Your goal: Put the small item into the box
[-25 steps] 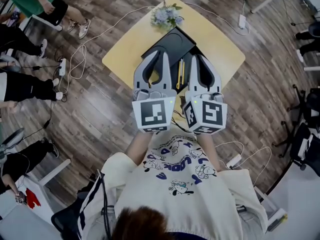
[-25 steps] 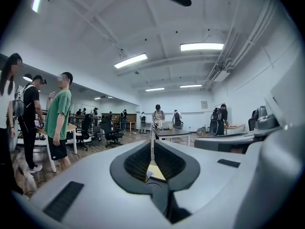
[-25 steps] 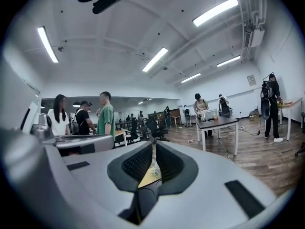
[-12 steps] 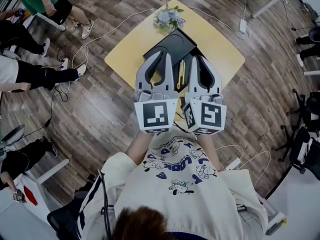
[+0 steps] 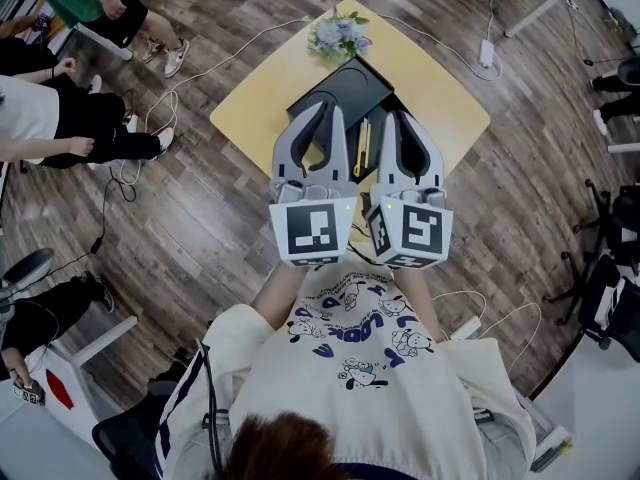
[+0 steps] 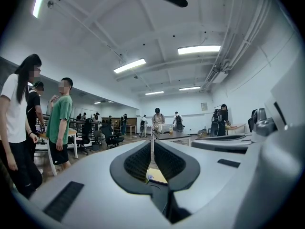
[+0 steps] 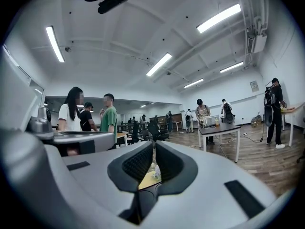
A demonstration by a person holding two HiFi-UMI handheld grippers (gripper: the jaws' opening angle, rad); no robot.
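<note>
Left gripper [image 5: 325, 110]: clenched, jaw tips meeting, nothing between them; held over the near part of the surface [image 5: 265, 93].
Right gripper [image 5: 400, 118]: clenched likewise and empty, just beside the left one.
Small item [image 5: 360, 148]: slender, yellow and black, lying on the surface between the two grippers, just beside the box; its near end is hidden.
Box [image 5: 345, 80]: black, on the yellow surface; its near side is covered by the left gripper.
Flowers [image 5: 335, 33]: pale bunch at the far corner of the surface.
Head view only: box, small item, wooden floor [image 5: 200, 218], trailing white cables [image 5: 175, 83].
Gripper views only: ceiling strip lights [image 6: 129, 65], standing people [image 6: 59, 123], distant desks; only a sliver of yellow surface shows beneath the jaws.
Writing: square black-and-white markers on each cube [image 5: 312, 230]; blue letters on the shirt [image 5: 350, 330] seen upside down, not legible.
</note>
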